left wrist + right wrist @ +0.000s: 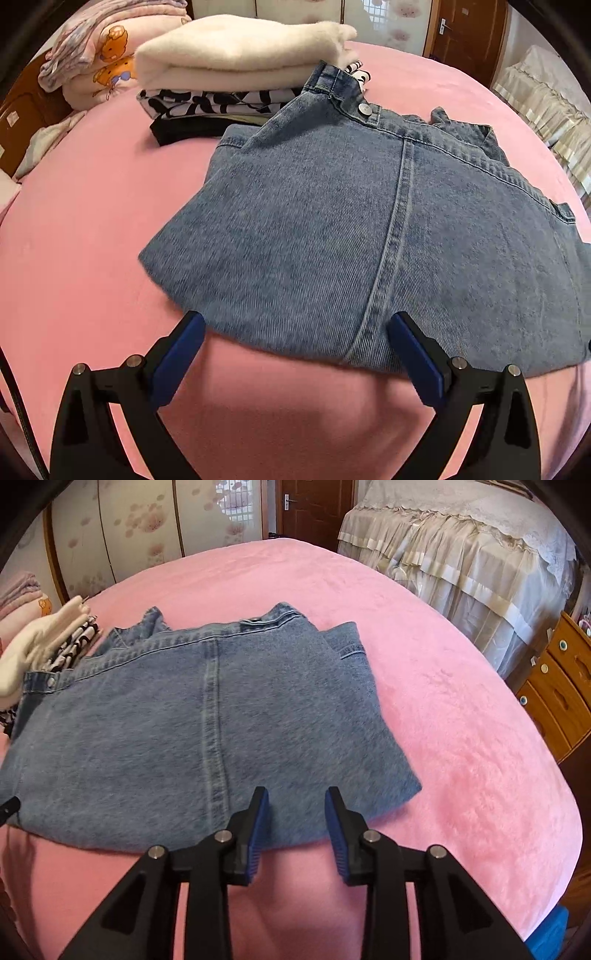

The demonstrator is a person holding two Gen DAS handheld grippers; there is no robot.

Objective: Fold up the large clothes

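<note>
Denim garment (351, 229) lies folded into a rough rectangle on the pink bed (81, 236), its waistband and metal button on the side away from both grippers, its near hem closest to them. Left gripper (295, 325) hovers at that near hem with fingers spread wide and released, nothing between them; one fingertip sits over bare bed just beside the denim's near-left corner, the other over the cloth by the vertical seam. Right gripper (297, 801) hovers over the near hem toward the denim's right corner, fingers partly apart with only a narrow gap, and no cloth is pinched in it. Neither gripper holds anything. Beyond the denim's waistband, touching or nearly touching its far-left corner, stands a stack of folded clothes (236, 70): a cream item on top, a black-and-white print and a dark piece beneath. Risks, as judged: the fold is loose, with an extra flap showing at the far-right edge, so a further fold or lift taken from the hem may let inner layers slide out and spoil the rectangle. The right fingers' narrow gap may fail to admit the thick stacked denim and catch only the top layer. The left fingers straddle the corner and could grip the bed cover along with the cloth. Pushing the denim away from the grippers could nudge or topple the stack.
</note>
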